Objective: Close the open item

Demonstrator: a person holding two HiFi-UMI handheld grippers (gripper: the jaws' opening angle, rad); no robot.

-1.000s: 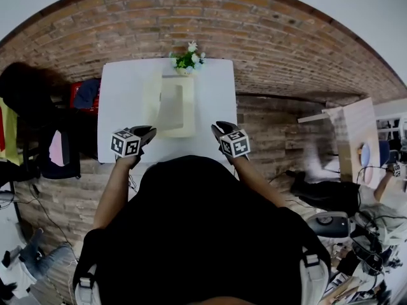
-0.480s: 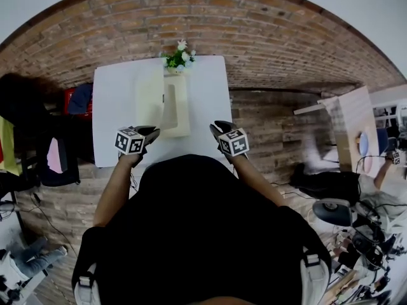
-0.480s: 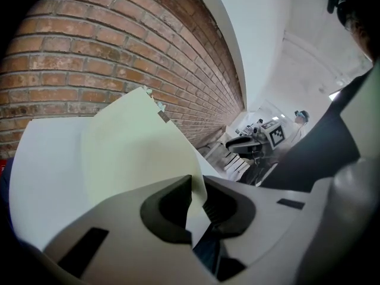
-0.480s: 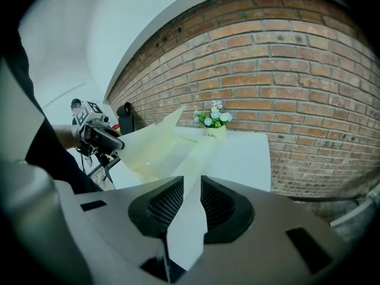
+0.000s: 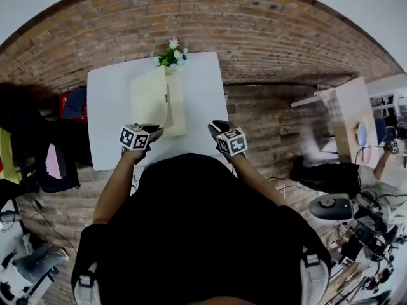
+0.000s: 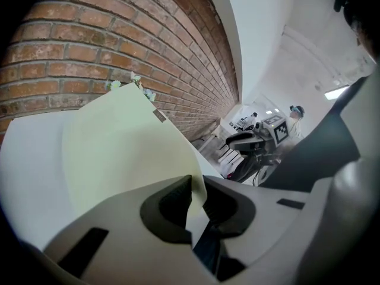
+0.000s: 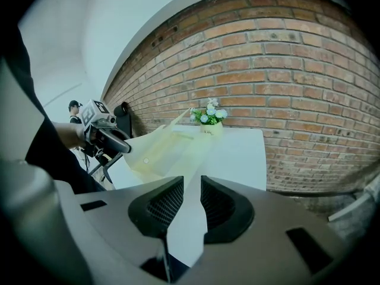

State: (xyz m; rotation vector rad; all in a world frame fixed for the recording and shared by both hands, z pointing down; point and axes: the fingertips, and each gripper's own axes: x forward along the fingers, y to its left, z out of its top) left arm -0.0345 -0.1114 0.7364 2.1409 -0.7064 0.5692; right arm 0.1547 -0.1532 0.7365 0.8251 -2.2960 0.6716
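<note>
The left gripper (image 6: pixel 197 196) is clamping the raised cover of the pale yellow flat folder (image 5: pixel 158 100), which is lying open on the white rectangular table (image 5: pixel 205 103) just before the small pot of white flowers (image 5: pixel 170 56); the right gripper (image 7: pixel 191 202) is hovering further from the pot, jaws slightly apart, holding nothing

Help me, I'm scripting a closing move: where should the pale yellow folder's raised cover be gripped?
Grip the pale yellow folder's raised cover at its near corner, coming in from the near edge of the white table, as the left gripper does. The thin sheet stands tilted clear of the table there, so fingers fit on both faces.
</note>
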